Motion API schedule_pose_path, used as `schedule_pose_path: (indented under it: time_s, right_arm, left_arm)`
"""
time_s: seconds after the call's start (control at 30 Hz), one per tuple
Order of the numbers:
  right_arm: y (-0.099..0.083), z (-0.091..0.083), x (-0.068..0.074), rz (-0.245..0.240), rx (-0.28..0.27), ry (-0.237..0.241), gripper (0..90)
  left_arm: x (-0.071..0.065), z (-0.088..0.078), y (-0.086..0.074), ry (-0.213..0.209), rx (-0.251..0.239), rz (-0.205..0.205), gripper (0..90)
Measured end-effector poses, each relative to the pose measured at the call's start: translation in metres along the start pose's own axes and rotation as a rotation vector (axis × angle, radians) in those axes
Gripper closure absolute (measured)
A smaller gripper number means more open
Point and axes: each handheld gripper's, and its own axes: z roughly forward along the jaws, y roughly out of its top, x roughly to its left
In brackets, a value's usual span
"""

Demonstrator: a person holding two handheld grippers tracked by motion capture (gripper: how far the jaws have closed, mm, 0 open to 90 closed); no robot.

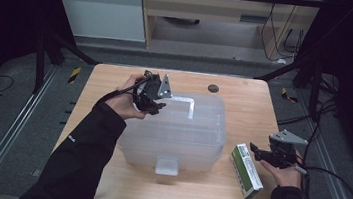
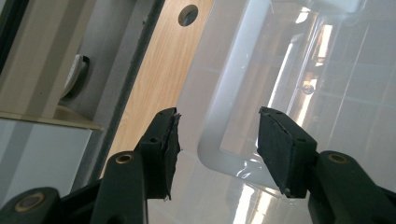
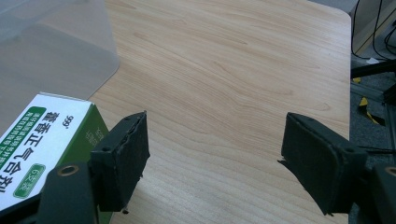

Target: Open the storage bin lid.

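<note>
clear bin (image 1: 196,132), green-white box (image 1: 246,170), black claws

A light wooden table (image 1: 234,196) carries a clear plastic bin (image 1: 180,135) and, seemingly flat, a green-white carton (image 1: 246,170)

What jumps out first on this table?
A big clear plastic bin with a lid fills the middle of the wooden table. The left tongs hover open over its far left corner. Near the open right tongs lies a green and white box.
</note>
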Motion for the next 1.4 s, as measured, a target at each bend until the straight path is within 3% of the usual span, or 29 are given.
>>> schedule_pose_path:
  time_s: [0.33,0.77,1.1,1.4]
  right_arm:
    - [-0.001,0.002,0.000,-0.001,0.008,0.004,24.1]
    - [-0.002,0.003,0.000,-0.003,0.011,0.007,24.5]
    - [-0.002,0.002,-0.001,-0.002,0.010,0.007,24.6]
    - [-0.001,0.002,-0.001,0.000,0.008,0.009,24.6]
  left_arm:
    - [0.000,0.009,0.001,-0.022,0.020,0.010,55.0]
    - [0.000,0.009,0.002,0.014,0.034,0.029,71.1]
    - [-0.001,0.005,0.002,0.019,0.027,0.056,72.4]
    - [-0.006,-0.004,0.008,0.045,0.052,0.114,72.8]
